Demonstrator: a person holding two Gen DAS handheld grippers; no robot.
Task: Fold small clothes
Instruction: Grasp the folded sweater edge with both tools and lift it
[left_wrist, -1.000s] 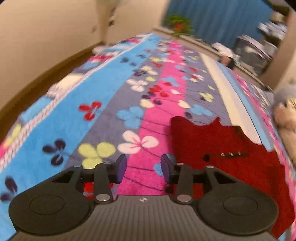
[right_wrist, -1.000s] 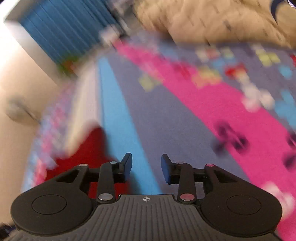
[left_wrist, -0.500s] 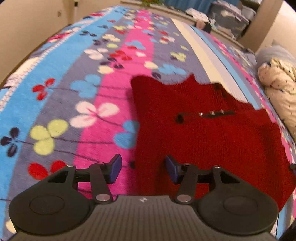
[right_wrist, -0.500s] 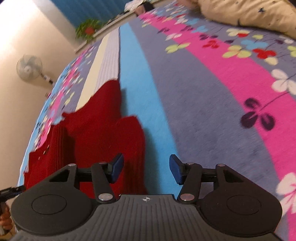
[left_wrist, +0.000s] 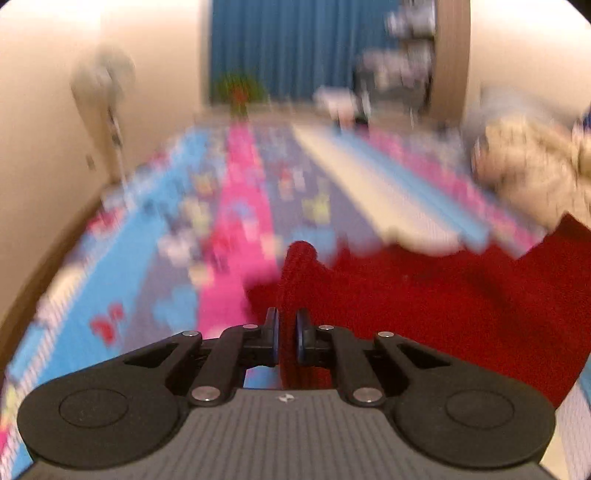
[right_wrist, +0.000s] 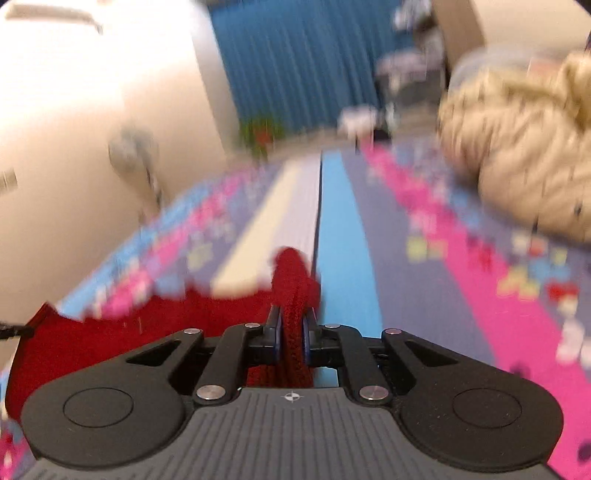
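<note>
Both grippers had just been closing, and each had red knit cloth between its fingers. On the left gripper (left_wrist: 287, 341) we saw the fingers (left_wrist: 272, 334) nearly together, clamped on a bunched edge of the red garment (left_wrist: 424, 295), which rose from the gap toward twelve o'clock and spread away toward three o'clock over the bed cover (left_wrist: 236, 206). On the right gripper (right_wrist: 291, 338) the fingers (right_wrist: 275, 332) pressed on a thick fold of the same red garment (right_wrist: 293, 280); there the cloth stood up at twelve o'clock and trailed off toward nine o'clock across the striped, flowered bed cover (right_wrist: 343, 229). A cream padded bundle (right_wrist: 517, 147) lay on the bed at about two o'clock, well apart from the fingers. Both views were smeared by motion, so finer detail escaped us.
</note>
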